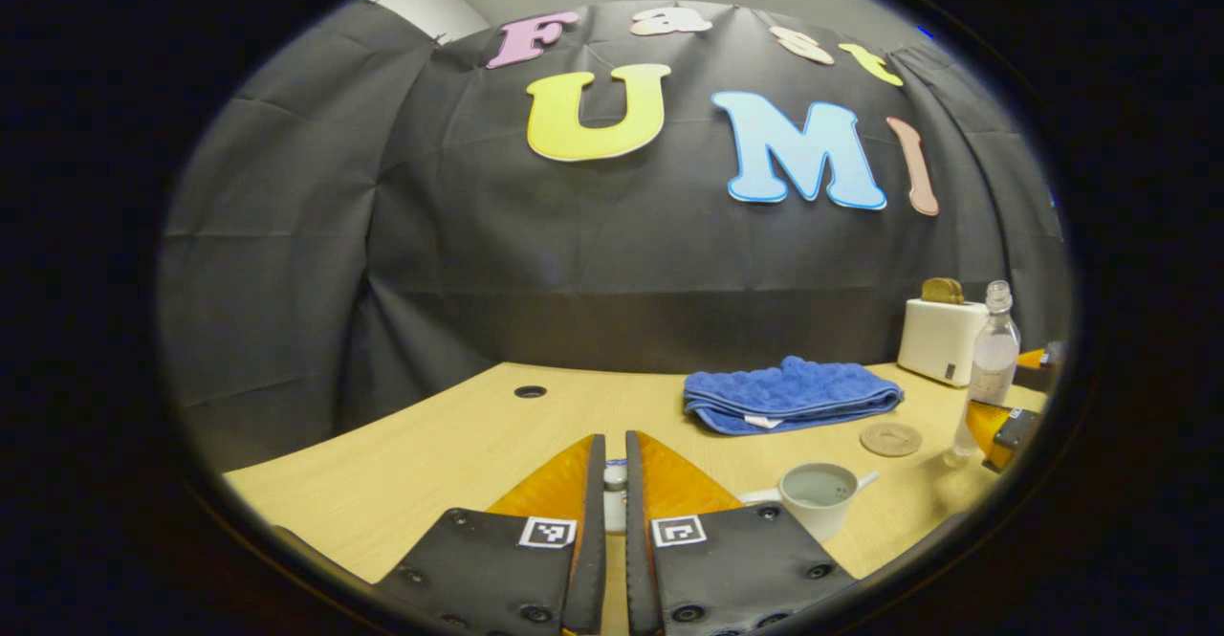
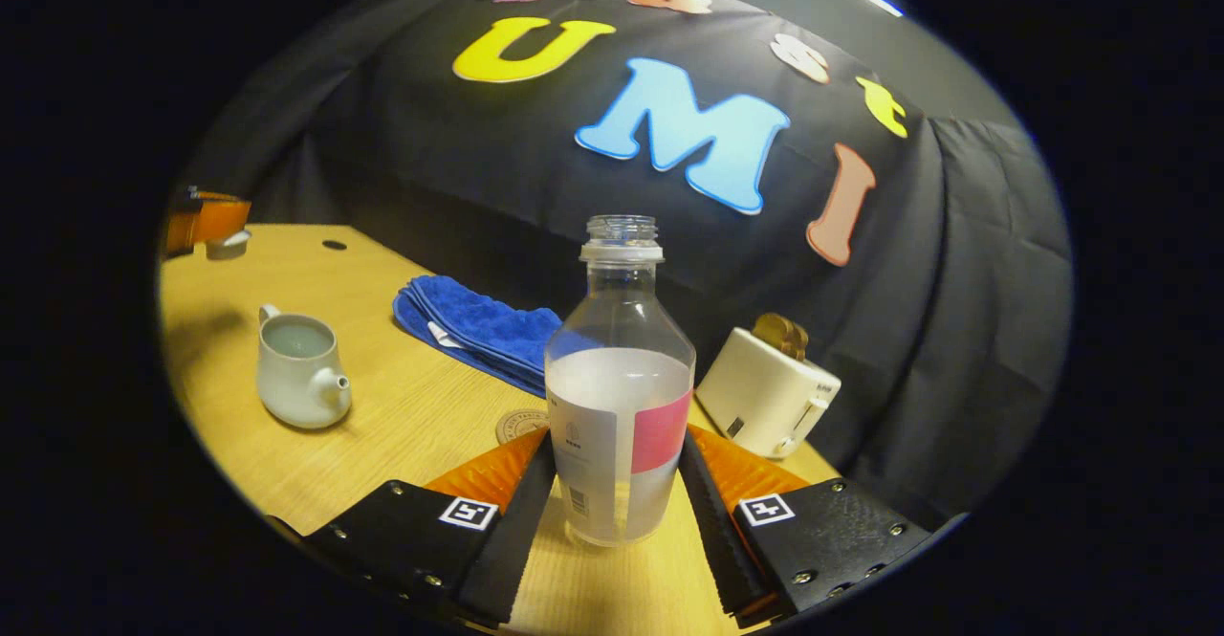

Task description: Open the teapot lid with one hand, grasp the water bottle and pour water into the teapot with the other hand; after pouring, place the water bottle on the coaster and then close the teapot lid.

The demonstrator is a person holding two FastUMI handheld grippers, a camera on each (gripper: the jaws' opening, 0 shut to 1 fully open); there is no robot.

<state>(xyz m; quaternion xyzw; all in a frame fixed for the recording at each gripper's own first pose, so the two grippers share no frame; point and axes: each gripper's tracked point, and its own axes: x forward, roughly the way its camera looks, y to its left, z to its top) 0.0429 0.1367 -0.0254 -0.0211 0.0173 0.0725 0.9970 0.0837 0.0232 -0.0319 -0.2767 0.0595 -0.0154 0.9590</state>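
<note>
The right gripper (image 2: pixel 617 493) has its fingers on either side of the bottle (image 2: pixel 620 397), low on the labelled body; they look pressed against it, so I take it as clamped. The bottle is upright, uncapped, roughly half full, its base at or just above the table (image 2: pixel 402 416). It is clear thin plastic by the look of it, so light but sloshy, likely to dent if squeezed hard, and the label band is probably the least slippery place to hold. The coaster (image 2: pixel 521 423) lies just beside the gripper's left finger, partly hidden.

The left gripper (image 1: pixel 615 497) is closed on the small lid (image 1: pixel 615 499), a pale piece pinched between its fingers and held low over the table, pointing towards the booth wall. The lid looks ceramic: hard, smooth, chippable, best kept by its knob.

The teapot (image 2: pixel 298 368) stands open with liquid inside, spout towards the bottle side, well apart from both grippers. Behind it lie a blue towel (image 2: pixel 473 325) and a toaster (image 2: pixel 765 387).
</note>
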